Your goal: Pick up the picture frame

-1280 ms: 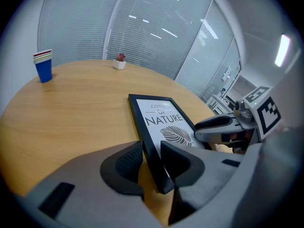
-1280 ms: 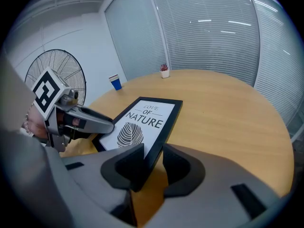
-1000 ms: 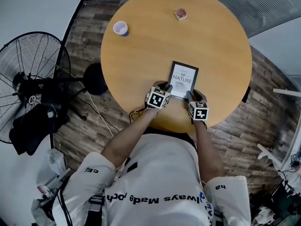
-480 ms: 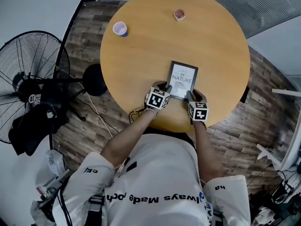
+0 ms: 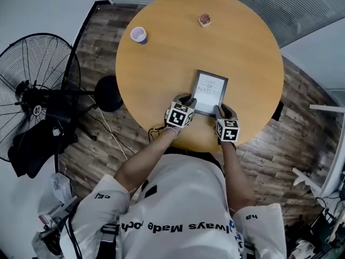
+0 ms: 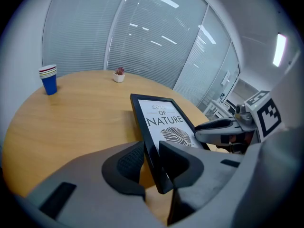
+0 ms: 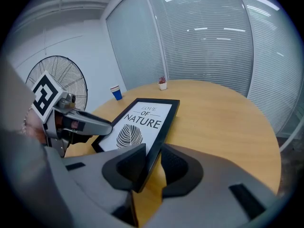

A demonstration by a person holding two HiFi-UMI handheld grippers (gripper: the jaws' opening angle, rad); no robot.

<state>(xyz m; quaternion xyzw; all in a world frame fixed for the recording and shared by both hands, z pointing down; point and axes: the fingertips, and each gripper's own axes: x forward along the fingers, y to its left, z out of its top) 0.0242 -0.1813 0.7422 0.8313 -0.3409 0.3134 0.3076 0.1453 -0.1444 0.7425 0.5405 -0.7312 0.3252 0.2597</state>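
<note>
Grippers sit nearest us: our left gripper (image 6: 154, 161) is clamped on the near left corner of the picture frame (image 5: 210, 92), and our right gripper (image 7: 152, 164) on its near right corner. Each has the black edge pinched between its jaws. The frame sits at the near side of the round bench (image 5: 161, 69), print facing up. Farther across, a stack of paper cups (image 5: 138, 34) stands at the left and a small potted plant (image 5: 204, 19) near the far edge, both well apart from the frame. A fan (image 5: 32, 90) stands on the floor to the left.

One frame (image 5: 209, 92), one plant (image 5: 204, 19), one fan (image 5: 32, 96)
</note>
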